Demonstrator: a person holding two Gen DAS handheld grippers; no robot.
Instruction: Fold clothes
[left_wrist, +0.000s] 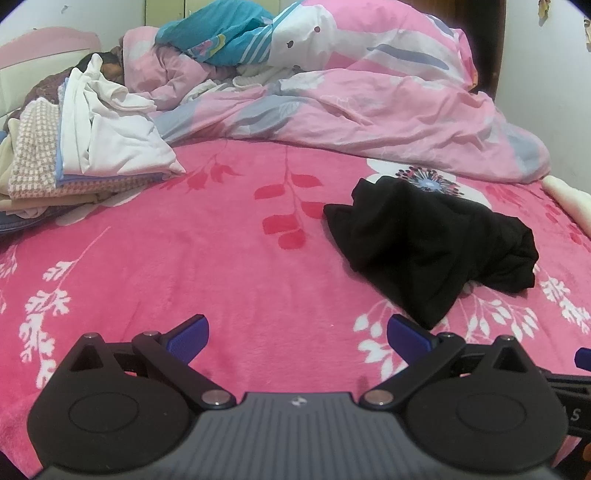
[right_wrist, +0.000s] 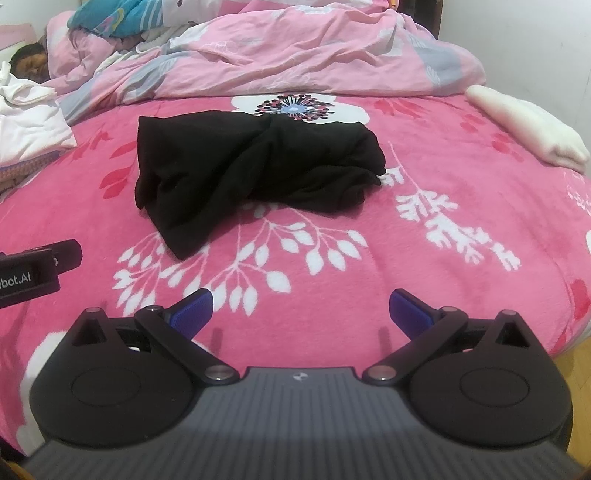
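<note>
A crumpled black garment (left_wrist: 432, 247) (right_wrist: 251, 170) lies on the pink flowered bed cover (left_wrist: 221, 266) (right_wrist: 424, 295). In the left wrist view it is ahead and to the right; its near corner reaches almost to my right finger. My left gripper (left_wrist: 297, 338) hovers low over the cover, open and holding nothing. My right gripper (right_wrist: 301, 308) is also open and holds nothing, with the garment ahead and slightly left, some way off. The left gripper's body (right_wrist: 33, 271) shows at the right wrist view's left edge.
A stack of folded clothes (left_wrist: 85, 147) with a white one on top sits at the left. A bunched pink duvet (left_wrist: 369, 103) (right_wrist: 295, 55) fills the back of the bed. A cream cloth (right_wrist: 528, 125) lies at the right edge. The floor (right_wrist: 576, 373) shows lower right.
</note>
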